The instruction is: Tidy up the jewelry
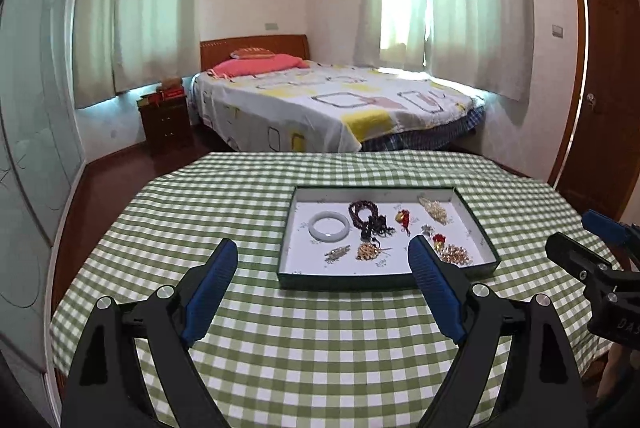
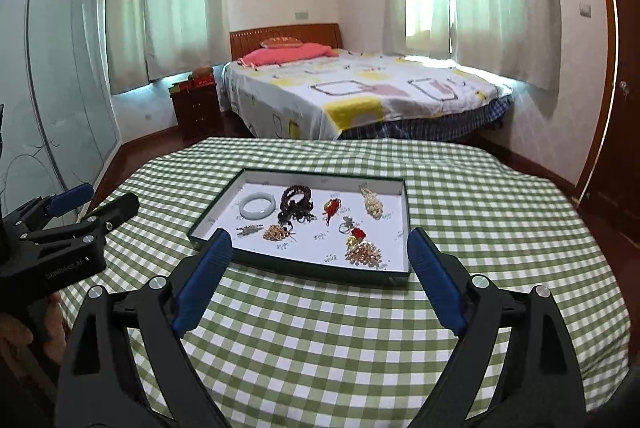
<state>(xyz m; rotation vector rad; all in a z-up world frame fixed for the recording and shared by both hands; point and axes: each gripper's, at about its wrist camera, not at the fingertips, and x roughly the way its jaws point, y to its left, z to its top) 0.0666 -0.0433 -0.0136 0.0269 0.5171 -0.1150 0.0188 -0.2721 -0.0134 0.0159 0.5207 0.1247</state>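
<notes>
Both grippers, left gripper (image 1: 322,248) and right gripper (image 2: 320,238), jaws spread and empty (right nearer), hover short of tray (image 2: 297,267) on checked tablecloth (image 2: 320,340), jewelry ahead and below inside it.

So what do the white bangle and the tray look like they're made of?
White bangle: probably jade or glass, with a smooth, milky, faintly glossy ring. Tray: likely cardboard, with thin dark green walls and a matte white printed lining.
</notes>
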